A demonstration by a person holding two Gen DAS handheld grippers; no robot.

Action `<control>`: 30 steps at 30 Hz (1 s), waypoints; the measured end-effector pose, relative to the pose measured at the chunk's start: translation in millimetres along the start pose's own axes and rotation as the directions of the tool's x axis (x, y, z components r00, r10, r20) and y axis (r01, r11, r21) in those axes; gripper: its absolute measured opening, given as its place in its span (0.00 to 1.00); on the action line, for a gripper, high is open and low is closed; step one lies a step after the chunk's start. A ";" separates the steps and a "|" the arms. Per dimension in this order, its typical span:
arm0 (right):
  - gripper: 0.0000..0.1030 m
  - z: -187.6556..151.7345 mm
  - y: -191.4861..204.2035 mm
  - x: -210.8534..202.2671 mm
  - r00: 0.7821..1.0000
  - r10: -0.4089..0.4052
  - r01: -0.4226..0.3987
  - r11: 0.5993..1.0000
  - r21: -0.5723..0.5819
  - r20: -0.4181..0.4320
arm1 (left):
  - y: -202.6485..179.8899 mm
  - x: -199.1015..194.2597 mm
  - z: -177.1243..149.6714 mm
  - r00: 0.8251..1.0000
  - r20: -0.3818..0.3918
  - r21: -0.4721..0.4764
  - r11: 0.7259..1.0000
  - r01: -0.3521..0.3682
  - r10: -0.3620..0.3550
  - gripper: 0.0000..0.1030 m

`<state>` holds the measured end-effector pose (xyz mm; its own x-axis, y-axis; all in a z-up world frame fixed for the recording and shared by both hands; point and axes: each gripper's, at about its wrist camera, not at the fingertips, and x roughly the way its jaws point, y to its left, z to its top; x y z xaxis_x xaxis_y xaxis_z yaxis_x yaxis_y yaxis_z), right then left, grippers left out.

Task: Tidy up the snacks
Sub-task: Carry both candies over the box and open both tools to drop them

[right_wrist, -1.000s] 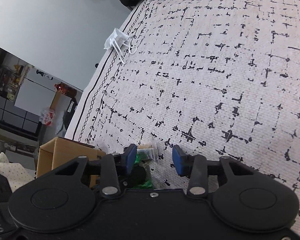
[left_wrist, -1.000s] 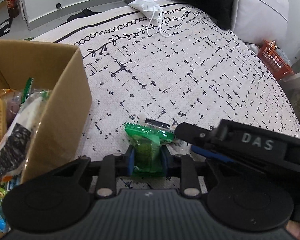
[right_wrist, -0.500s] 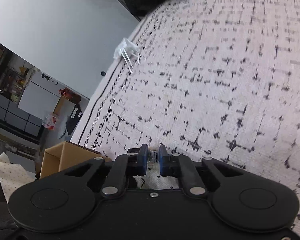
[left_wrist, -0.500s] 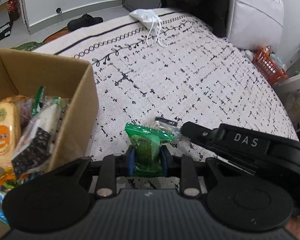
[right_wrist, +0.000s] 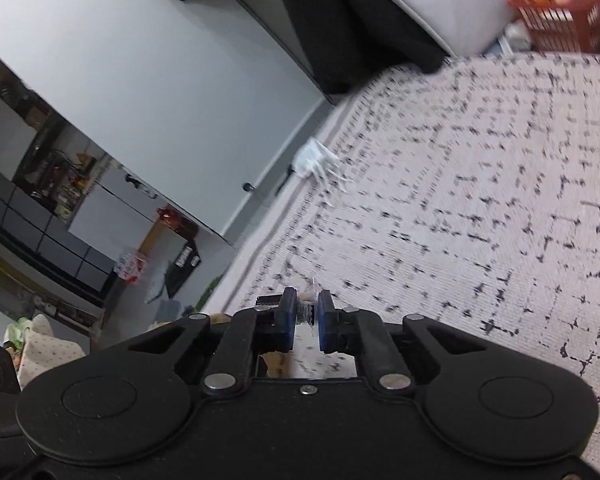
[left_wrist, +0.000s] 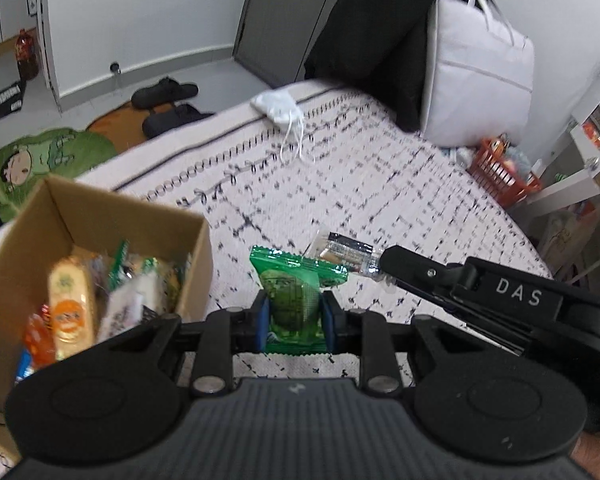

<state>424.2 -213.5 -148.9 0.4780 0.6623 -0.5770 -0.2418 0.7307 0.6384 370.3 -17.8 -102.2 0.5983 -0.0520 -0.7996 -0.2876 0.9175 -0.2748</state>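
Note:
My left gripper [left_wrist: 295, 318] is shut on a green snack packet [left_wrist: 296, 298] and holds it above the patterned bed cover, just right of an open cardboard box [left_wrist: 198, 240] with several snacks inside. My right gripper [right_wrist: 305, 316] is shut on the end of a clear wrapper with a dark snack in it [left_wrist: 342, 250]. In the left wrist view the right gripper [left_wrist: 384, 266] reaches in from the right, beside the green packet. In the right wrist view only a bit of clear wrapper [right_wrist: 310, 300] shows between the pads.
A white face mask [left_wrist: 278, 106] lies at the far edge of the bed cover [left_wrist: 380, 184]. A black cushion and a white bag [left_wrist: 476, 68] stand at the back right. An orange basket [left_wrist: 500, 168] sits on the floor to the right.
The right gripper closed on the clear wrapper. Both grippers have lifted with their snacks, so the bed and box sit lower and farther in view.

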 end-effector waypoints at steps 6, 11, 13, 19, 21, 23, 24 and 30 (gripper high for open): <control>0.11 -2.1 25.5 -8.8 0.999 0.034 -0.034 0.998 -0.050 0.012 | 14.8 -26.6 3.9 0.999 0.040 -0.018 1.000 -0.018 0.019 0.25; 0.11 -7.6 43.5 -15.3 0.999 0.047 -0.046 0.995 -0.087 0.015 | 29.0 -45.7 3.3 0.998 0.061 -0.034 0.999 -0.032 0.034 0.25; 0.11 -9.9 51.1 -17.8 0.999 0.048 -0.046 0.994 -0.103 0.018 | 33.5 -53.9 3.0 0.997 0.070 -0.038 0.999 -0.036 0.039 0.25; 0.11 -16.1 70.1 -22.0 0.998 0.057 -0.053 0.989 -0.139 0.023 | 51.9 -76.8 5.5 0.993 0.103 -0.057 0.997 -0.051 0.057 0.25; 0.11 -18.8 75.1 -22.9 0.998 0.058 -0.055 0.988 -0.148 0.021 | 58.9 -83.3 5.9 0.992 0.111 -0.065 0.996 -0.056 0.064 0.25; 0.11 -21.9 80.3 -23.7 0.998 0.064 -0.061 0.986 -0.156 0.015 | 66.9 -88.6 5.7 0.991 0.116 -0.076 0.995 -0.059 0.068 0.25; 0.11 -23.8 83.7 -23.9 0.998 0.066 -0.063 0.985 -0.162 0.013 | 70.9 -91.0 5.1 0.991 0.117 -0.081 0.995 -0.060 0.070 0.25; 0.11 -33.0 103.5 -19.0 0.997 0.074 -0.076 0.976 -0.204 -0.016 | 98.1 -104.6 -1.4 0.990 0.111 -0.108 0.991 -0.074 0.086 0.25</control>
<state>362.2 -145.0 -88.8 0.4452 0.7172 -0.5361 -0.4445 0.6967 0.5630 278.4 77.1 -46.3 0.6507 0.0712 -0.7560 -0.4103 0.8707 -0.2712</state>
